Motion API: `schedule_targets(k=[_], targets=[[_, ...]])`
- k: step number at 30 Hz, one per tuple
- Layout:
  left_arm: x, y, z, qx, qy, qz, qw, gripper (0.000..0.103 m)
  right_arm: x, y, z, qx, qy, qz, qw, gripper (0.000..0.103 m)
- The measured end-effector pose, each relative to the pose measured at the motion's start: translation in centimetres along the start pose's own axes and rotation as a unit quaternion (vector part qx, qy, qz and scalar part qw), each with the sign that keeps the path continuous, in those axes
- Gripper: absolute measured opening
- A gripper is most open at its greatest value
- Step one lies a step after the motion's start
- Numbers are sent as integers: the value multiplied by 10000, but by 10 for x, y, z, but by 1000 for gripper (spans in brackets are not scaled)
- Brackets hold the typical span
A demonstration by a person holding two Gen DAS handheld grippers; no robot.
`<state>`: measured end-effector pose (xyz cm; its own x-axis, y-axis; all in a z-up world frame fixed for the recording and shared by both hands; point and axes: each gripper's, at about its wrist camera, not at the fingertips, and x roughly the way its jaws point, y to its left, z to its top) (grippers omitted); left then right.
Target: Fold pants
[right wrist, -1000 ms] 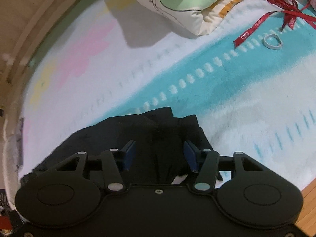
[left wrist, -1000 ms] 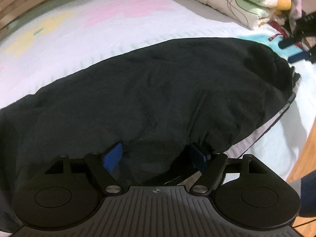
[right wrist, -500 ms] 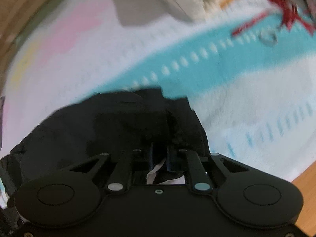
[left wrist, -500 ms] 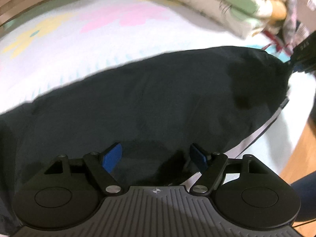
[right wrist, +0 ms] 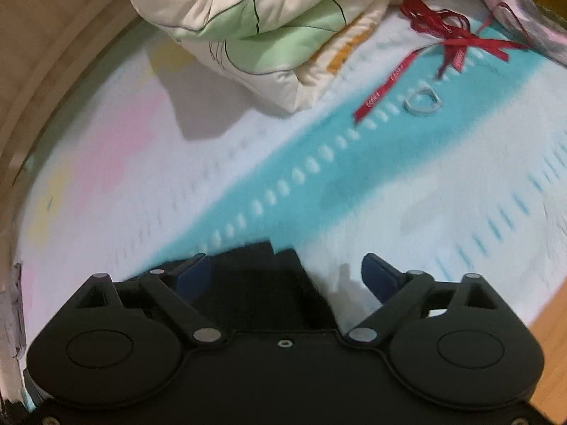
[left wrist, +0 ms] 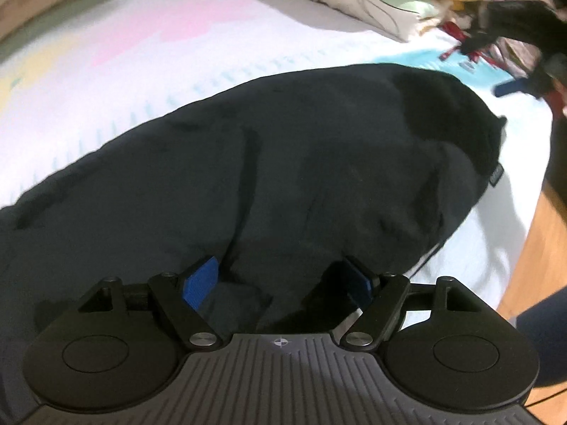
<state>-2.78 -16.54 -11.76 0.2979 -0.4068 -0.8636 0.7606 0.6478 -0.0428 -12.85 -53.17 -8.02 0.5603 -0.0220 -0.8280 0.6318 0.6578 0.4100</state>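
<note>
Black pants [left wrist: 283,177] spread flat across pastel blanket [left wrist: 106,53], filling most of left wrist view. Left gripper [left wrist: 280,279] low over near edge of pants, 2 fingers wide apart, nothing between. Right gripper [right wrist: 283,276] spread wide, empty, pants corner [right wrist: 262,276] under it. Folded quilt [right wrist: 255,28], red ribbon [right wrist: 443,46], white ring [right wrist: 423,102] beyond.

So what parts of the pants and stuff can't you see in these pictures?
- Left wrist view: the black pants run off the left edge, and the left hand-held gripper covers their near part.
- Right wrist view: the right hand-held gripper hides all but one corner of the pants.
- Right wrist view: the red ribbon lettering is too blurred to read.
</note>
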Motion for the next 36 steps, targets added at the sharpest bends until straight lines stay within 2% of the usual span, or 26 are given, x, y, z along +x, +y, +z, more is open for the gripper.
schedule_targets(k=[2,4,6,7,8,9,11,12,13,15,17,18,20,21,22,24,26,28,30,31,32,33,34,36], targets=[[-2,2,-2,-53,-26,-18,10000,75,16,-3,6,73,158,107,9998,91],[-2,3,-2,-92,-16,-52,9999,75,34,-5,8,81,389,203,9990,85],[-2,4,-2,-75,-12,-42,10000,75,50,-5,6,41,654,263,9975,73],[-3,4,-3,-65,-18,-29,10000,75,55,-5,5,19,734,331,9968,72],[-4,3,-3,-61,-22,-21,10000,76,54,-3,2,-30,688,392,9969,61],[-3,1,-2,-60,-28,-13,10000,76,53,-2,2,-71,670,536,9963,43],[-1,-2,0,-69,-34,-3,10000,76,52,1,0,-50,736,865,9935,33],[-2,-1,0,-77,-35,-3,10000,76,50,3,-2,-98,694,943,9931,23],[-2,-1,-1,-88,-39,-6,10000,76,44,9,-4,-293,543,977,9933,22],[-1,-2,-1,-94,-57,-6,9999,76,19,27,-12,-1064,-11,1057,9887,20],[0,-4,-2,-87,-75,12,9999,77,-7,48,-25,-2000,-462,1233,9709,20],[0,-3,-3,-86,-79,16,9999,77,-21,59,-37,-2526,-526,1470,9549,20],[0,-4,-4,-78,-78,12,9999,77,-36,72,-56,-3180,-359,1982,9264,17],[0,-4,-4,-78,-77,4,9999,77,-38,80,-65,-3424,-257,2108,9152,17],[-1,-3,-4,-72,-73,-6,9999,77,-39,87,-73,-3600,-196,2070,9095,17],[-1,-3,-4,-73,-73,-13,9999,77,-34,95,-78,-3790,-131,1868,9062,17],[-1,-2,-4,-74,-81,-14,9999,77,-24,95,-75,-3735,-75,1595,9138,17],[-1,-2,-4,-73,-92,-12,9999,77,-19,86,-68,-3467,-65,1344,9283,17],[-1,-2,-4,-64,-104,-11,9999,77,-9,73,-59,-3135,-3,900,9453,20],[0,-2,-5,-64,-107,-13,9999,77,-1,66,-54,-2969,2,540,9534,24],[0,-2,-5,-63,-110,-15,9999,77,7,61,-49,-2786,-66,56,9604,46],[0,-2,-5,-71,-113,-17,9999,77,14,54,-43,-2495,-65,-585,9666,57],[0,-2,-5,-82,-116,-18,9999,77,18,45,-37,-2184,-37,-939,9713,59],[0,-3,-5,-86,-120,-10,9999,77,14,27,-30,-1593,-14,-487,9860,60]])
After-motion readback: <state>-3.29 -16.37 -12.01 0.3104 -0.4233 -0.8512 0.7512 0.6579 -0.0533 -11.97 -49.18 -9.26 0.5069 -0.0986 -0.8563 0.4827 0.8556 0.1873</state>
